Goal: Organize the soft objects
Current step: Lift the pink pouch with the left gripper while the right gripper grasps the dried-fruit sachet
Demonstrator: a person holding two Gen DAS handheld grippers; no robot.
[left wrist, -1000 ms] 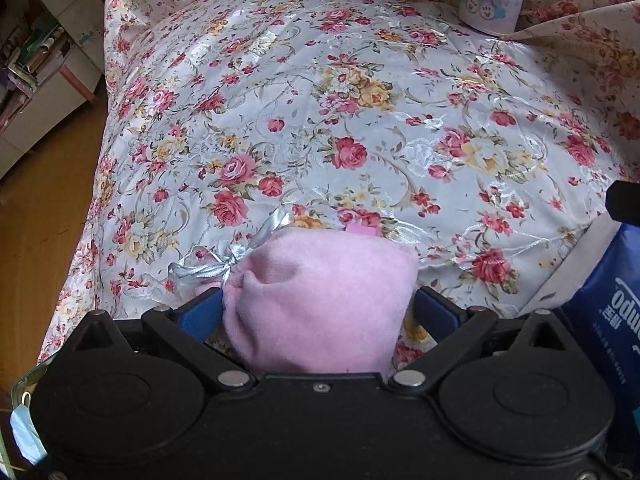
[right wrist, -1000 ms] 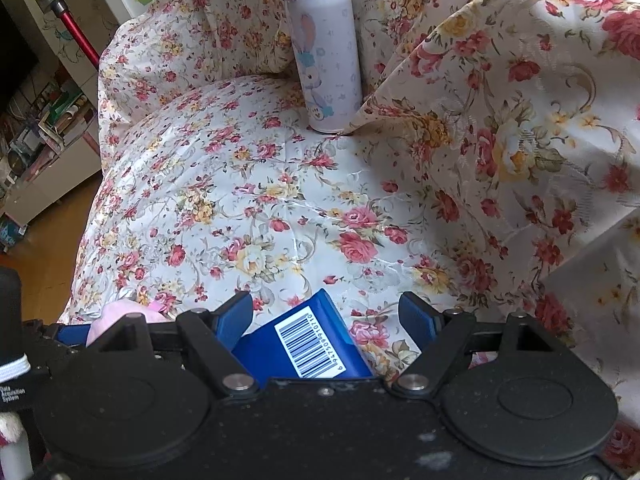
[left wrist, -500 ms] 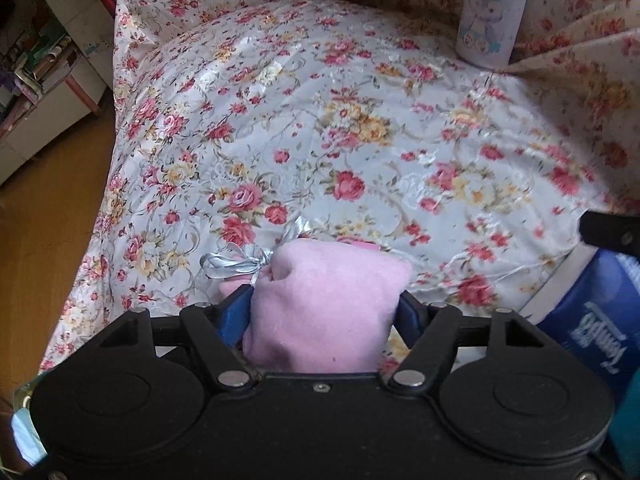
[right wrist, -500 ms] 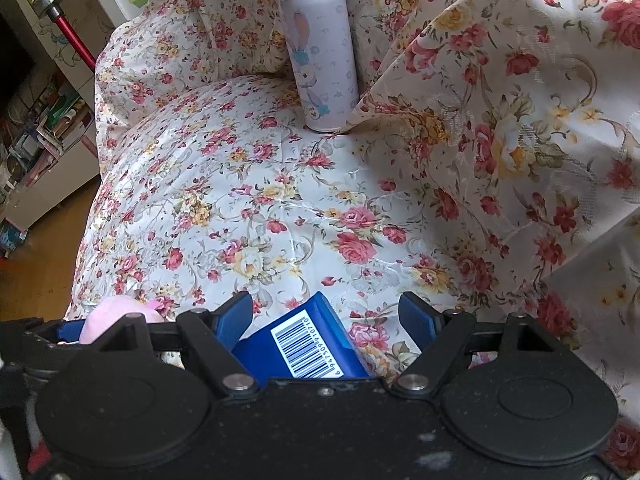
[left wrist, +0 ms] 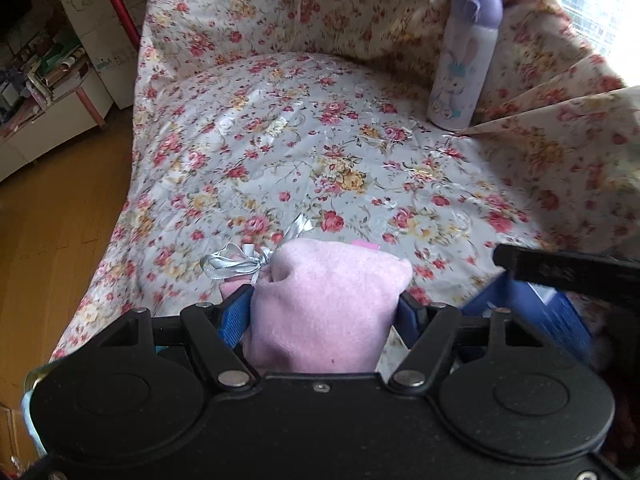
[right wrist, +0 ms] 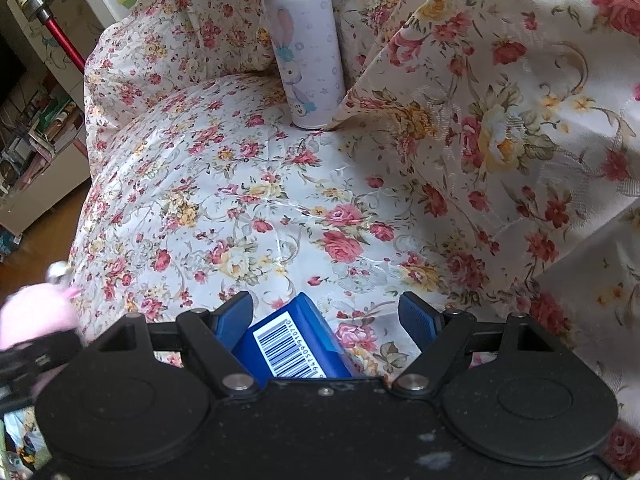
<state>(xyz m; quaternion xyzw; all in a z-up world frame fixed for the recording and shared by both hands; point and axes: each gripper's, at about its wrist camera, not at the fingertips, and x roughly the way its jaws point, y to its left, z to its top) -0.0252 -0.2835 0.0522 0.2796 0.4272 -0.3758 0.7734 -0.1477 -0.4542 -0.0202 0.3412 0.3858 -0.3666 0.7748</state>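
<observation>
Carrying step: left gripper (left wrist: 324, 312) clenched on pink pouch (left wrist: 324, 308), right gripper (right wrist: 326, 320) spread loosely around blue packet (right wrist: 292, 344); next, setting both down on the flowered bedspread (right wrist: 248, 200).

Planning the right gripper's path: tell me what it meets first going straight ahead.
Judging loosely, the right gripper, with the blue packet between its fingers, would meet the floral cover; the bottle stands farther on.
</observation>
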